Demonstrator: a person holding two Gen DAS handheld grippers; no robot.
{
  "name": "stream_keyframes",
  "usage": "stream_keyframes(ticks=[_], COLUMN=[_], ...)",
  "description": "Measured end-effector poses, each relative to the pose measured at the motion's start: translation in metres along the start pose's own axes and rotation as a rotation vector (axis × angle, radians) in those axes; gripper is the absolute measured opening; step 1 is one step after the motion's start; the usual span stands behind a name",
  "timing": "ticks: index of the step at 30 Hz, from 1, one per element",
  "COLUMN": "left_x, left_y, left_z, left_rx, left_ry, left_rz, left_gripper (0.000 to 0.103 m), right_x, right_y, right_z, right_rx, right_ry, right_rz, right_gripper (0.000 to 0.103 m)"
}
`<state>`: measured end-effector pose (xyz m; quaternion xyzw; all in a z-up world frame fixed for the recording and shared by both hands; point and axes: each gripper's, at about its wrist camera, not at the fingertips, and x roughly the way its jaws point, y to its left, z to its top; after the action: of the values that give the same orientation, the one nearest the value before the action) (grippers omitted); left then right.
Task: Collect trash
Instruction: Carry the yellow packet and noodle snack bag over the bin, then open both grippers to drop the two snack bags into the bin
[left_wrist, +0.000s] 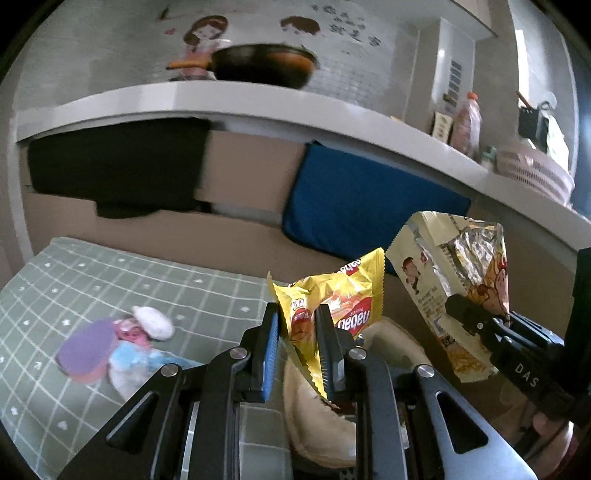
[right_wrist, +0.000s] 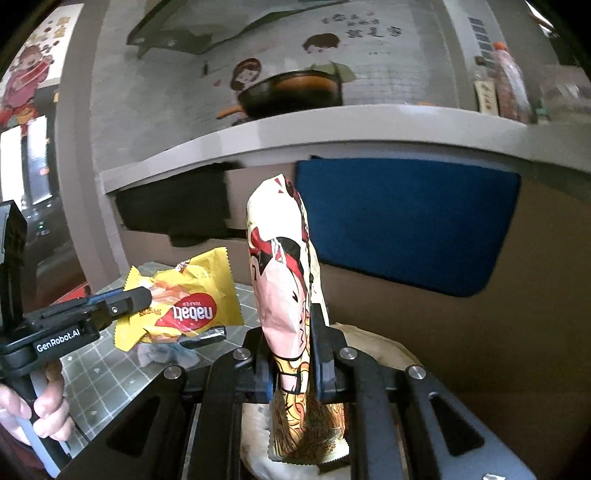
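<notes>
Left gripper (left_wrist: 297, 343): fingers nearly closed, pinching the yellow wafer wrapper (left_wrist: 332, 299) at its lower crimped edge; the rest stands up above the fingers.

Right gripper (right_wrist: 293, 354): fingers almost fully closed on the cream snack bag (right_wrist: 284, 280), gripped low on its body, so most of the bag rises above the grip.

Where the trash is: both pieces are held in the air, side by side and near each other, above the edge of the green checked surface (left_wrist: 92, 280) and a beige cushion (left_wrist: 317, 417) below.

Handling, wrapper: it looks very light, thin and crinkly, with slick film. A pinch on the crimped seam should hold better than one on the smooth face.

Handling, bag: it appears empty or nearly so, soft and floppy, with a torn foil-lined top. Held low, the tall upper part may sway or fold over; nothing fragile.

Around: a purple and pink plush toy (left_wrist: 118, 347) lies on the green checked surface, well apart from the fingers. Behind are a blue cushion (right_wrist: 406, 221) and a dark cushion (left_wrist: 118, 166) under a grey shelf (left_wrist: 258, 103) that carries a frying pan (left_wrist: 264, 66) and a bottle (left_wrist: 467, 122).

In the way: no bin shows in either view, so I cannot tell where the pieces must go. The two grippers sit close together and could tangle the wrappers.
</notes>
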<state>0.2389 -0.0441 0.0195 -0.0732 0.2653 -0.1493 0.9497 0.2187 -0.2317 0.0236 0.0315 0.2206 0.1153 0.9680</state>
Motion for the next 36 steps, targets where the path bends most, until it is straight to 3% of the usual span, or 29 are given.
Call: stream_keyframes(ticks=[10, 17, 24, 29, 36], left_x=[0.054, 0.102, 0.14, 0.145, 0.131], left_y=[-0.019, -0.02, -0.019, -0.015, 0.011], left_z=[-0.023, -0.044, -0.062, -0.064, -0.055], left_rx=[0.026, 0.004, -0.068, -0.11, -0.187], left_ry=[0.095, 0.23, 0.373, 0.396, 0.375], left_rz=[-0.03, -0.048, -0.141, -0.21, -0.168], left_gripper=[0.021, 0.021, 0.025, 0.037, 0.041], right_x=[0.025, 0.06, 0.088, 0.099, 0.112], right_y=[-0.039, -0.061, -0.08, -0.079, -0.066], right_z=[-0.025, -0.049, -0.075, -0.082, -0.084], right_rx=[0.09, 0.162, 0.218, 0.192, 0.132], right_ry=[0.06, 0.148, 0.243, 0.271, 0.313], right_rz=[-0.008, 0.005, 0.001, -0.022, -0.04], right_gripper=[0.014, 0.014, 0.014, 0.014, 0.014])
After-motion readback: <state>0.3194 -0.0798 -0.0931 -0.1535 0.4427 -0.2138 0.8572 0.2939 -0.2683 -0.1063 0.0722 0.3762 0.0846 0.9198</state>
